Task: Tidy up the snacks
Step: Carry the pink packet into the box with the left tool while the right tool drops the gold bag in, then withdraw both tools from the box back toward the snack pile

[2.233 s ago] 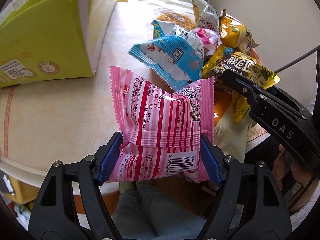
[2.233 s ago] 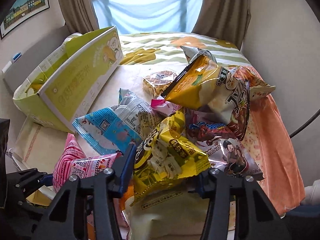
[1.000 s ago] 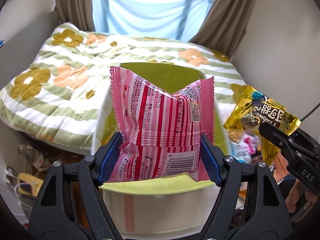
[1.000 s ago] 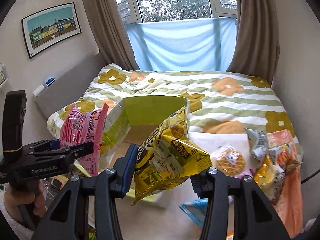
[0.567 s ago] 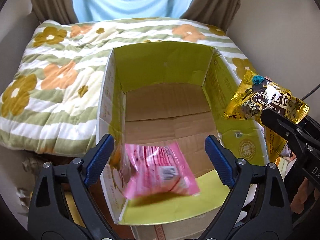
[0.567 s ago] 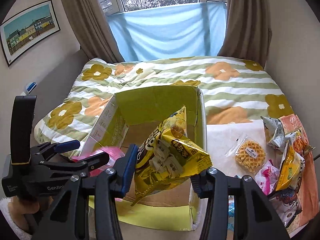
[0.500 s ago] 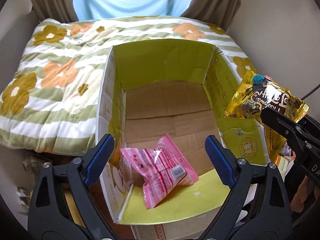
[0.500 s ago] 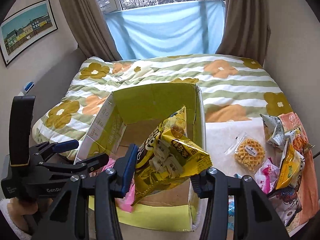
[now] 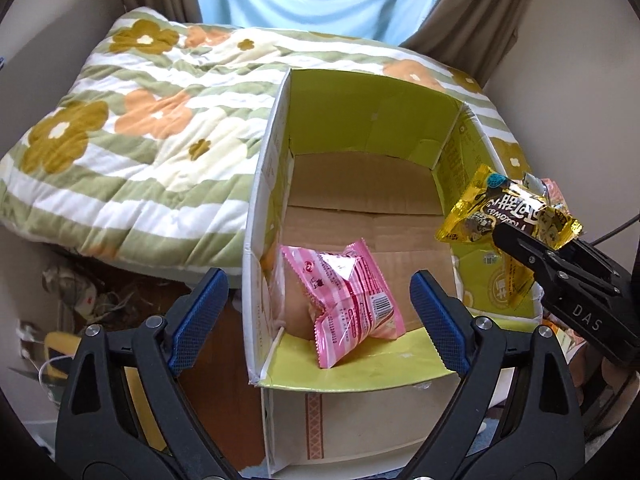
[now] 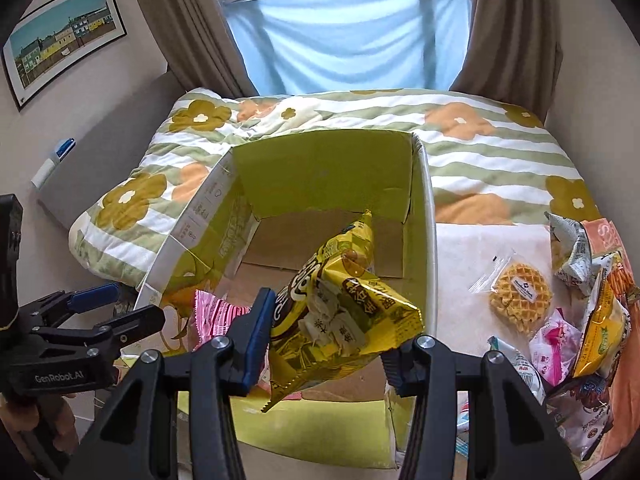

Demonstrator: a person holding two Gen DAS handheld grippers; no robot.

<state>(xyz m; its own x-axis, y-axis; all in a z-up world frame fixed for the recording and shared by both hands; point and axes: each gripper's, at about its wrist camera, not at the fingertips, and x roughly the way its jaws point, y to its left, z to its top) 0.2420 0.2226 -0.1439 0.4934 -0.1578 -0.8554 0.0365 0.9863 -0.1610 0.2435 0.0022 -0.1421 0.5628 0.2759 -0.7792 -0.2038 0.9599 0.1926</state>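
A pink striped snack packet lies loose in the near end of the open green-lined cardboard box. My left gripper hovers above it, open, its blue pads wide apart and touching nothing. In the right wrist view my right gripper is shut on a yellow snack packet, held over the box near its right wall. The pink packet shows partly behind the left finger. The left gripper sits at the box's left wall. The left wrist view shows the right gripper and its yellow packet at the right.
A flowered quilt covers the bed behind and left of the box. On the table to the right lie a wrapped waffle and a pile of several snack packets. Clutter lies on the floor at the left.
My left gripper opened and the pink packet fell into the box, where it now rests. Both grippers sank closer to the box. The right gripper kept hold of the yellow packet.
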